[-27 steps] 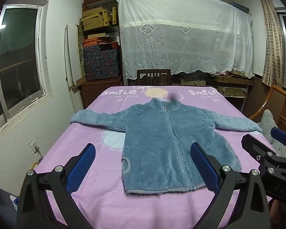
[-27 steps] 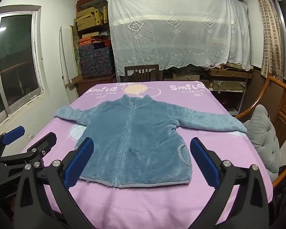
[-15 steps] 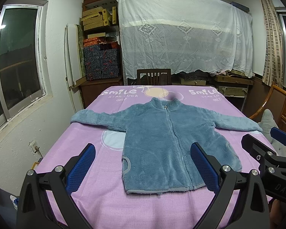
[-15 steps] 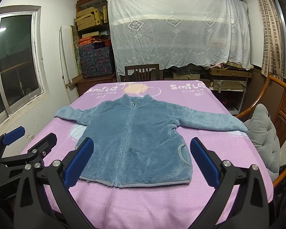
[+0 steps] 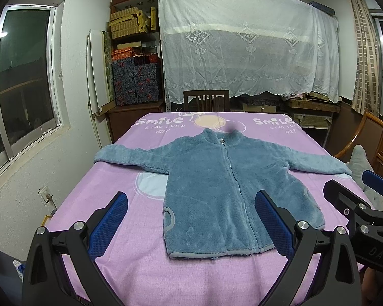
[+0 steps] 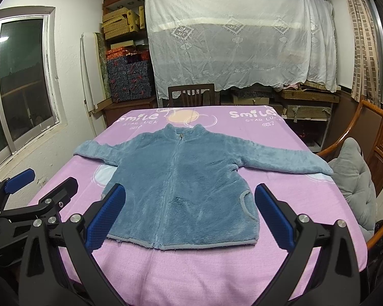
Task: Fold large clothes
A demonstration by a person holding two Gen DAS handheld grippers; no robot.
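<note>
A blue fleece zip jacket point(image 5: 217, 183) lies flat, front up, on the pink-covered table point(image 5: 166, 267), zipped, with both sleeves spread out to the sides. It also shows in the right wrist view point(image 6: 186, 186). My left gripper point(image 5: 191, 223) is open and empty, held above the near table edge in front of the hem. My right gripper point(image 6: 190, 220) is open and empty, beside it on the right. Each gripper shows at the edge of the other's view: the right gripper point(image 5: 365, 204) and the left gripper point(image 6: 28, 193).
A wooden chair point(image 5: 206, 100) stands at the table's far end. A wooden armchair with a grey cushion point(image 6: 355, 178) is to the right. Shelves with boxes point(image 5: 135, 58) and a white lace cloth point(image 5: 245, 43) line the back wall. A window point(image 5: 23, 76) is on the left.
</note>
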